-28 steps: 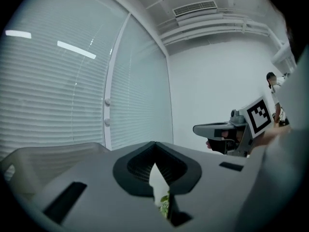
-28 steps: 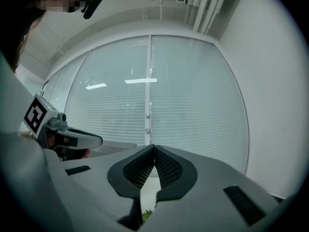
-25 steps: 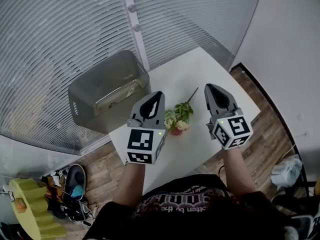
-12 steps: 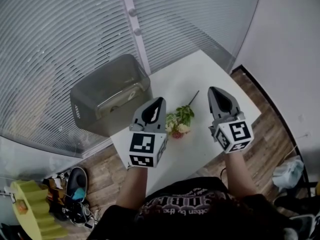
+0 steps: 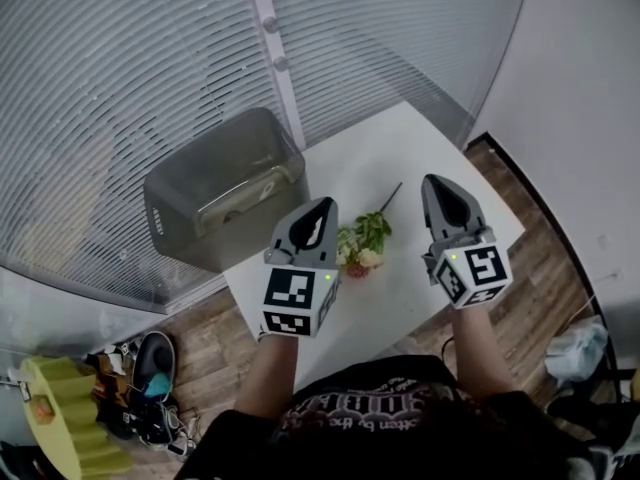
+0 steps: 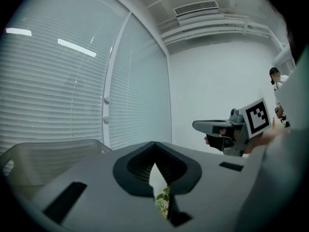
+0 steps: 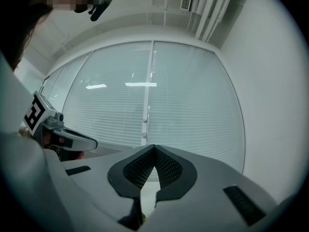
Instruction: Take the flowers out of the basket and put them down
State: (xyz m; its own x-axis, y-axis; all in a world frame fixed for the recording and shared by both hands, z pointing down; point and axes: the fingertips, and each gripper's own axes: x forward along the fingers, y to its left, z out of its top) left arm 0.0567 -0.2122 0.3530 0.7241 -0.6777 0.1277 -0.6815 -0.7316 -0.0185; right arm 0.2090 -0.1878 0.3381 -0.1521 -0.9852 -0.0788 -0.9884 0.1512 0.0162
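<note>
Closest to me, at the bottom of the head view, my two forearms reach out over the near edge of the white table [image 5: 405, 153]. The left gripper [image 5: 322, 210] and the right gripper [image 5: 434, 186] are held roughly level above it, side by side and well apart.

Both tools have their jaws pressed together on nothing. In the left gripper view the tips meet in a point, and the only thing showing in the slit beneath them is a bit of green leaf lying farther off, not pinched. The right gripper view shows the same closed point against bare table and window.

Just past the cubes, the flowers [image 5: 362, 243] lie flat on the table between the two grippers. The blooms are toward me and the stem runs away to the far right, touching neither tool.

Against the pictures from the last second, almost nothing has changed. The grippers hang in the same places, their jaws have stayed closed, and the bunch has not shifted. I judge that this bunch is already down and let go, and that my hands are simply idling beside it.

Farther left, the grey basket [image 5: 185, 230] sits at the table's far corner. A pale shape lies inside it, and I cannot tell whether it is another flower. Behind everything hang the closed blinds [image 5: 130, 78].
</note>
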